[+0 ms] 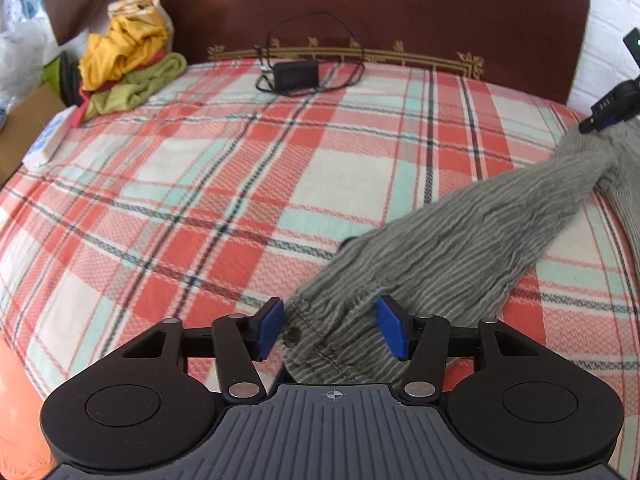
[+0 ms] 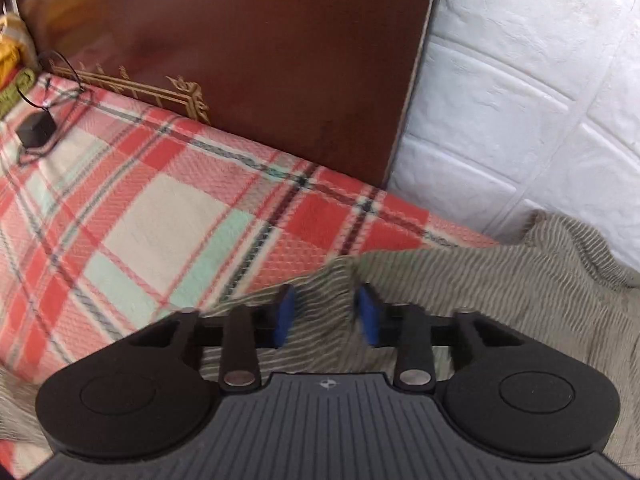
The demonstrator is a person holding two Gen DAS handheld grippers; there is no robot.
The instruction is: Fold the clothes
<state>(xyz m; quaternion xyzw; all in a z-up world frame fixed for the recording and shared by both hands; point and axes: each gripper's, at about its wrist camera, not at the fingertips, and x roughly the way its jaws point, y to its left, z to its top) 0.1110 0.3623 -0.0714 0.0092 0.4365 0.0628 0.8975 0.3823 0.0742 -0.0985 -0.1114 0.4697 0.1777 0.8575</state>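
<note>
Nearest my left gripper [image 1: 328,328], the blue pads [image 1: 269,326] stand apart around the buttoned waistband edge of the grey-green ribbed corduroy garment [image 1: 460,236]; whether they press it I cannot tell. The garment stretches across the red, cream and mint plaid blanket [image 1: 200,200] to my right gripper [image 2: 325,312], whose fingers bracket a raised fold of the same cloth; the view is blurred, so I cannot tell if they pinch it. In the left wrist view, small white letters on that gripper are too blurred to read. Farther off lie a black power adapter with coiled cable [image 1: 296,74], a pile of yellow and green clothes [image 1: 128,60], and the dark red wooden headboard with gold trim [image 1: 380,8].
</note>
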